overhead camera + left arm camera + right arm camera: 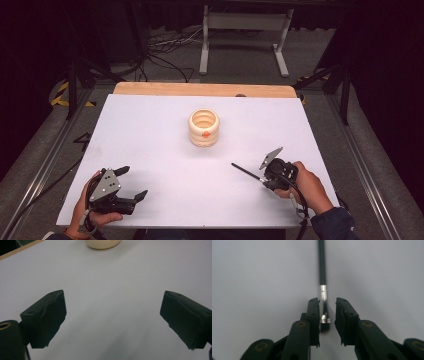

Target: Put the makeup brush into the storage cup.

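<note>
While the right gripper rests near the table's right edge, a thin black rod with a silver end lies between its jaws. The jaws stand slightly apart; the rod's silver end sits against one pad, and a gap shows on the other side. The rod stretches away over the white table toward its middle. The left gripper sits near the front left corner, jaws spread wide over bare table. A cream ribbed cup stands upright toward the back, near the middle.
</note>
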Demonstrator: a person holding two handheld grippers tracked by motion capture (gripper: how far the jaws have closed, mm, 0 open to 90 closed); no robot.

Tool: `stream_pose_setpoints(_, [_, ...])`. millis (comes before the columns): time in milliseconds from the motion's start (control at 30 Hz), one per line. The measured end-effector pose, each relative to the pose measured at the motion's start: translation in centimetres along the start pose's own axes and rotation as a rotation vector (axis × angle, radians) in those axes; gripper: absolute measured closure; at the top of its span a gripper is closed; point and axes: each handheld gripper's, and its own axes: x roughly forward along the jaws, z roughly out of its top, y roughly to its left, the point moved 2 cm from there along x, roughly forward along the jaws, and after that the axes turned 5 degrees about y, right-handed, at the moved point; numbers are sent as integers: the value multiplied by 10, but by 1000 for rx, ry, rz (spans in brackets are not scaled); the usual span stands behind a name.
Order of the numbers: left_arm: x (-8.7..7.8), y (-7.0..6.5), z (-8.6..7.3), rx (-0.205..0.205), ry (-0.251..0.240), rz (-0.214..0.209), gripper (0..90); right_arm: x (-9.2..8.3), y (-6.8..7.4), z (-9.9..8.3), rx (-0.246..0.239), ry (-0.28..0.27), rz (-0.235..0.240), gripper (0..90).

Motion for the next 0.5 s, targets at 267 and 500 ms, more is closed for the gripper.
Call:
stream_pose_setpoints(267, [0, 0, -1, -3, 4, -9, 74, 10, -2, 2, -6, 52, 59, 740])
stream_pose_setpoints(500, [1, -1, -1, 2, 14, -14, 74, 13, -1, 17, -63, 173, 98, 855])
